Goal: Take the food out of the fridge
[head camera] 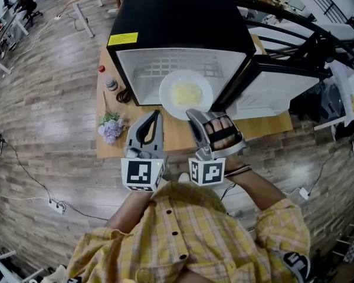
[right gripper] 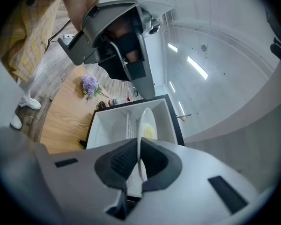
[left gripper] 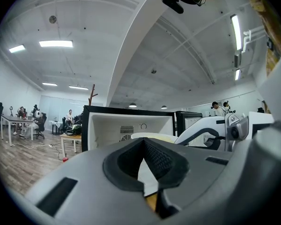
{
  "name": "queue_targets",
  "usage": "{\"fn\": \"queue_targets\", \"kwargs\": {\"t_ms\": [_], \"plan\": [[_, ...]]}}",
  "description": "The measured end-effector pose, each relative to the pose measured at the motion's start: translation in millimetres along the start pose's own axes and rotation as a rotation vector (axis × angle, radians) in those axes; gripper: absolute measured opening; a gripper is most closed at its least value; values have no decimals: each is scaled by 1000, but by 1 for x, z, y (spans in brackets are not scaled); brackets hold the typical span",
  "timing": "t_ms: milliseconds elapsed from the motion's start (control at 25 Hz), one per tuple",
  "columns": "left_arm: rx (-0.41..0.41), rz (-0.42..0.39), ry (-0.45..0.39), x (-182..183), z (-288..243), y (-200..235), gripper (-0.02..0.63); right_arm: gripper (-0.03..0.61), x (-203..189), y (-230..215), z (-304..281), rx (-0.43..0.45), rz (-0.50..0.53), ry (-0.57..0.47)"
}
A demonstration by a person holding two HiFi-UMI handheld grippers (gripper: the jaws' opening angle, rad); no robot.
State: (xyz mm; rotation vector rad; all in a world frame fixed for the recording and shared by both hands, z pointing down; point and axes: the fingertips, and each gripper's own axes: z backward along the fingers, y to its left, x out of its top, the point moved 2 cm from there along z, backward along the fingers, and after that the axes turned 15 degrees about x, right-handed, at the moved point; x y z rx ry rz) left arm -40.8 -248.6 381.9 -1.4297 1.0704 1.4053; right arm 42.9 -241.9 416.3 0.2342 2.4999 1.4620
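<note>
A white plate (head camera: 172, 80) with pale yellow food (head camera: 186, 91) hangs at the mouth of the open black mini fridge (head camera: 165, 16). My right gripper (head camera: 192, 112) is shut on the plate's near rim. In the right gripper view the plate (right gripper: 141, 135) stands edge-on between the pads, with the food (right gripper: 150, 132) on its right face. My left gripper (head camera: 157, 113) hovers just left of the plate, shut, holding nothing. In the left gripper view the plate (left gripper: 152, 136) shows in front of the fridge's white inside (left gripper: 112, 125).
The fridge stands on a wooden table (head camera: 177, 137) with its door (head camera: 277, 90) swung open to the right. A bunch of purple flowers (head camera: 111, 127), a small red-capped bottle (head camera: 109, 80) and a dark cable (head camera: 124, 94) lie left of the fridge. Desks and people are far off.
</note>
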Motion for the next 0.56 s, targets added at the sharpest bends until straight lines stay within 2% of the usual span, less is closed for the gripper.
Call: {"fn": "queue_targets", "kwargs": {"t_ms": [560], "plan": [[33,9,-4,-2,3,-2,8,17,-2,9,-1,24,14,-7]]}}
